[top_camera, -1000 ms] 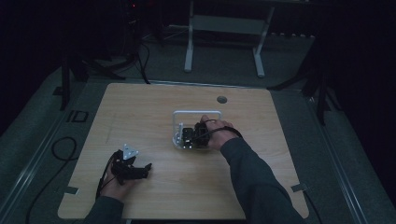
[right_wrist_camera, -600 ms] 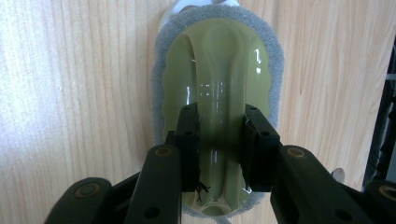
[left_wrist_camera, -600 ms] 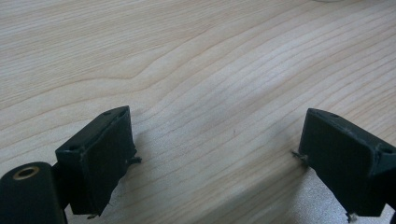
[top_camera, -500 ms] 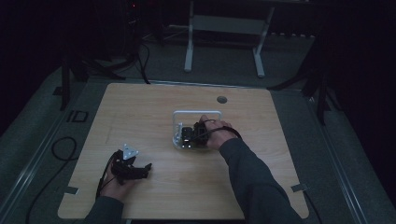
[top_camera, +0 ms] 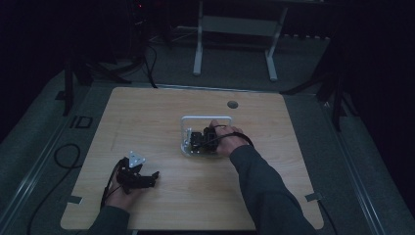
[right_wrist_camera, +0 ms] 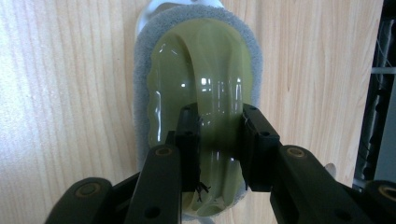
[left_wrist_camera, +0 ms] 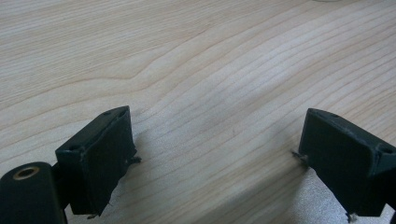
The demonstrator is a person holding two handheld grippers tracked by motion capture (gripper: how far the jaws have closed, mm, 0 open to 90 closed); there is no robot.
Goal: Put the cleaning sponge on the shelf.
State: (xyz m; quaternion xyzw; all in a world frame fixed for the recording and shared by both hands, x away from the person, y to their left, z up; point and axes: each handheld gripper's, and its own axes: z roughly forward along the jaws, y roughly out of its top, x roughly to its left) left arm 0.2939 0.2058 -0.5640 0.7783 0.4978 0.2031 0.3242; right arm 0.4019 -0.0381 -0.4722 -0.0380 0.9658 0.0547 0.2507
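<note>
My right gripper [right_wrist_camera: 218, 140] was clenched on the raised handle of a scrubbing pad [right_wrist_camera: 198, 74], a translucent olive-green plastic grip moulded on an oval grey sponge base. In the right gripper view the two black jaws pressed against either side of the glossy ridge that runs down the middle of the green plastic, and the grey sponge rim showed around it from about nine o'clock, over the top, to three o'clock. The pad lay flat on the light wooden table [right_wrist_camera: 60, 93].

From the high view, my right hand [top_camera: 226, 141] and that gripper [top_camera: 199, 141] sat just right of the table's centre, over a white rectangular tray [top_camera: 205, 118] whose far rim and left wall stood out against the wood. I could not make out the pad itself from up there; the dim light and my hand covered it. A small round dark hole in the tabletop [top_camera: 232, 104] lay toward one o'clock from the tray, near the far edge.

My left gripper [left_wrist_camera: 219, 158] was released, its jaws spread wide with only bare wood grain between them. In the high view it [top_camera: 147, 178] rested low over the table at about seven o'clock from the tray, well apart from it, with its grey three-cornered plate [top_camera: 135, 159] on top and my left hand [top_camera: 120, 191] behind it near the table's front edge.
</note>
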